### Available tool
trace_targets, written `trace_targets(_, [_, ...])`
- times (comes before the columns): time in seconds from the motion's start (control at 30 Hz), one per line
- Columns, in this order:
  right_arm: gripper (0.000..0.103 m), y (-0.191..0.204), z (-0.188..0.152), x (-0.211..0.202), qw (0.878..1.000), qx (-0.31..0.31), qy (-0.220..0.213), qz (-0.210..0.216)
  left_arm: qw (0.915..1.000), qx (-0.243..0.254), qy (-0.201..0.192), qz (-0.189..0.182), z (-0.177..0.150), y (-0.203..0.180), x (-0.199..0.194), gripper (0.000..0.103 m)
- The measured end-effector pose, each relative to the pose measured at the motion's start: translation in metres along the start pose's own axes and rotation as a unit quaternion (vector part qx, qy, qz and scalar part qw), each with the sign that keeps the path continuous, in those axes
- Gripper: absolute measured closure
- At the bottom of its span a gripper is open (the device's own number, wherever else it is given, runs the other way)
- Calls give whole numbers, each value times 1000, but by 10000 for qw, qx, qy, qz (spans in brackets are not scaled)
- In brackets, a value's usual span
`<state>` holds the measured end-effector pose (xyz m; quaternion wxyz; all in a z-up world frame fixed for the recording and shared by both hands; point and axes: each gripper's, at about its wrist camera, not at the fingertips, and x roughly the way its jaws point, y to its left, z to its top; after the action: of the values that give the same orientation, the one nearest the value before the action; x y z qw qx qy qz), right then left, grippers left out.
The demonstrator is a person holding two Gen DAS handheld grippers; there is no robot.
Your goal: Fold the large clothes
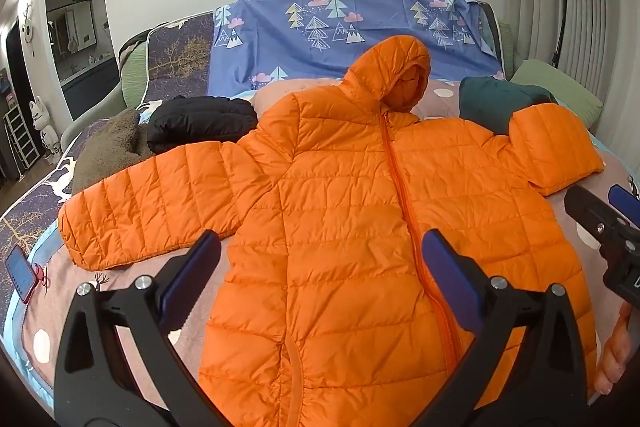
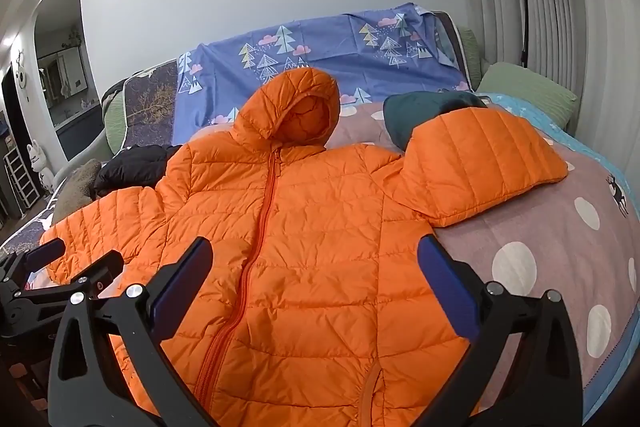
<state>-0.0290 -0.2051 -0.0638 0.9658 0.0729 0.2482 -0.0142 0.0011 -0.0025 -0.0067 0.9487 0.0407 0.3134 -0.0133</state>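
Note:
An orange hooded puffer jacket (image 1: pixel 340 211) lies front up and zipped on the bed, also in the right wrist view (image 2: pixel 304 227). Its left sleeve (image 1: pixel 148 203) stretches out flat. Its right sleeve (image 2: pixel 480 163) is bent back over itself. My left gripper (image 1: pixel 320 263) is open and empty above the jacket's lower left half. My right gripper (image 2: pixel 314 267) is open and empty above the lower right half. The right gripper also shows at the right edge of the left wrist view (image 1: pixel 600 211). The left gripper shows at the left of the right wrist view (image 2: pixel 72 259).
A black puffer jacket (image 1: pixel 200 123) and a brown fleece (image 1: pixel 108 151) lie at the back left. A dark green garment (image 1: pixel 500 103) and a green pillow (image 1: pixel 560 87) lie at the back right. A phone (image 1: pixel 20 273) lies on the bed's left edge. A polka-dot blanket (image 2: pixel 540 235) covers the bed.

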Motion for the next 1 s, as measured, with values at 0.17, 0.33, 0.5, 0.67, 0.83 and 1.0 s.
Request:
trace_targets(0.17, [1, -1, -1, 1, 10000, 1, 23, -12, 10000, -9, 37, 19, 0, 0, 2, 2])
trace_targets(0.33, [1, 1, -3, 2, 10000, -33, 21, -71, 10000, -38, 44, -28, -1, 2, 3, 2])
trace_targets(0.5, [1, 1, -4, 2, 10000, -60, 38, -68, 10000, -33, 51, 3, -1, 3, 4, 2])
trace_targets(0.67, [1, 2, -4, 3, 9999, -77, 64, -71, 10000, -37, 53, 0, -2, 2, 4, 2])
trace_targets(0.83, [1, 3, -5, 3, 9999, -83, 81, -68, 10000, -43, 85, 3, -4, 3, 5, 2])
trace_targets(1.0, [1, 6, -5, 5, 9999, -74, 135, -60, 9999, -66, 128, -36, -6, 4, 9, 2])
